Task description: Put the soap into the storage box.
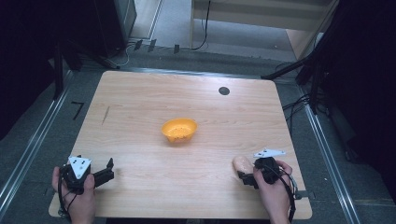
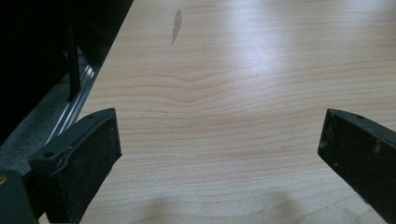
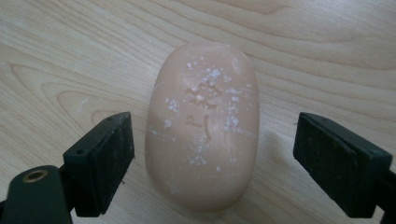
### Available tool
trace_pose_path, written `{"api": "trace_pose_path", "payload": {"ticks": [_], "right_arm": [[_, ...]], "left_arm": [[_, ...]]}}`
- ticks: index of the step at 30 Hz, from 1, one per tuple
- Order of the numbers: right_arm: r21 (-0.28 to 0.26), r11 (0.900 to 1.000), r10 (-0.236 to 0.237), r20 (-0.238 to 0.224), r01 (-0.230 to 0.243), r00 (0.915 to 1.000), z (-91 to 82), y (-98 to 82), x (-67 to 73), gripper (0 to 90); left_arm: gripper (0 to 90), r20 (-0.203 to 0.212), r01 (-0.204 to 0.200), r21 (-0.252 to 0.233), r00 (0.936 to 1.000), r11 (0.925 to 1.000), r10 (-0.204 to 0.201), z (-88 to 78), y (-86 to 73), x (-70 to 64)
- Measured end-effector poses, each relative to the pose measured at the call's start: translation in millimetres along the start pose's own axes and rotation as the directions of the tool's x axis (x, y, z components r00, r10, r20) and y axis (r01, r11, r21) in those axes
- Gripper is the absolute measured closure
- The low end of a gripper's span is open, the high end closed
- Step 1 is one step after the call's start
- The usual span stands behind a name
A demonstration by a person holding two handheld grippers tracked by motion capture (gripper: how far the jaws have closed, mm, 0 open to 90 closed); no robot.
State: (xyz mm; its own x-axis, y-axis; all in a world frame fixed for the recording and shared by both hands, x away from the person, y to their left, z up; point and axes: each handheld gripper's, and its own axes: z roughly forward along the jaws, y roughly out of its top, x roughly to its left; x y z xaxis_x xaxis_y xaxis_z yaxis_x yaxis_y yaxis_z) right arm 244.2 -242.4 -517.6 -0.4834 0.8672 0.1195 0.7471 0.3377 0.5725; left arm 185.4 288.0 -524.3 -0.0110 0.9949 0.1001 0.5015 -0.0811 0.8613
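Up close in the right gripper view, the soap bar [image 3: 201,126] carries stamped characters pressed into its top face, dusted with white flecks; the marks are too worn to read. It is a pale peach oval, lying flat on the wooden table [image 1: 140,107], and its long axis runs straight away from the camera, in line with the jaws rather than across them. The right gripper [image 3: 212,158] has its jaws spread wide on either side of the bar, one pad to each long flank, with bare wood showing in both gaps, so nothing is clamped. From the high view, the soap bar [image 1: 241,163] sits near the table's front right corner, just ahead of the right gripper [image 1: 246,178], its long axis slanting toward the table's far left. The orange bowl [image 1: 179,129] stands well apart at mid-table. Over at the front left, the left gripper [image 1: 110,169] has its jaws wide apart above bare wood, holding nothing. A dark round spot [image 1: 224,90] marks the far side of the tabletop.
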Motion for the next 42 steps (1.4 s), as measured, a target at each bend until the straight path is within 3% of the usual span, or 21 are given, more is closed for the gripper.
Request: {"api": "trace_pose_path", "payload": {"ticks": [8,20,30,33,42], "right_arm": [[0.048,0.999,0.019,0.011,-0.02,0.9998,8.8,2.7,5.7,13.9],[0.059,0.997,0.049,0.053,-0.052,0.9974,15.3,9.0,10.0,20.4],[0.07,0.997,0.025,0.109,-0.032,0.9938,20.8,13.5,15.7,26.5],[0.062,0.998,0.019,0.105,-0.025,0.9943,20.5,13.6,17.2,32.0],[0.073,0.997,-0.022,0.082,0.016,0.9964,19.3,14.1,15.4,33.4]], "left_arm": [[0.0,0.006,0.03,0.001,0.9995,0.9995,-0.03,0.6,0.3,3.8],[0.0,0.002,0.024,0.004,0.9997,0.9997,-0.024,1.1,0.5,2.6],[0.0,0.008,0.025,0.007,0.9997,0.9997,-0.025,1.5,0.6,2.9],[0.0,0.008,0.025,0.008,0.9996,0.9997,-0.025,1.6,0.6,2.9],[0.0,0.013,0.033,0.007,0.9994,0.9994,-0.033,1.4,0.5,4.0]]}}
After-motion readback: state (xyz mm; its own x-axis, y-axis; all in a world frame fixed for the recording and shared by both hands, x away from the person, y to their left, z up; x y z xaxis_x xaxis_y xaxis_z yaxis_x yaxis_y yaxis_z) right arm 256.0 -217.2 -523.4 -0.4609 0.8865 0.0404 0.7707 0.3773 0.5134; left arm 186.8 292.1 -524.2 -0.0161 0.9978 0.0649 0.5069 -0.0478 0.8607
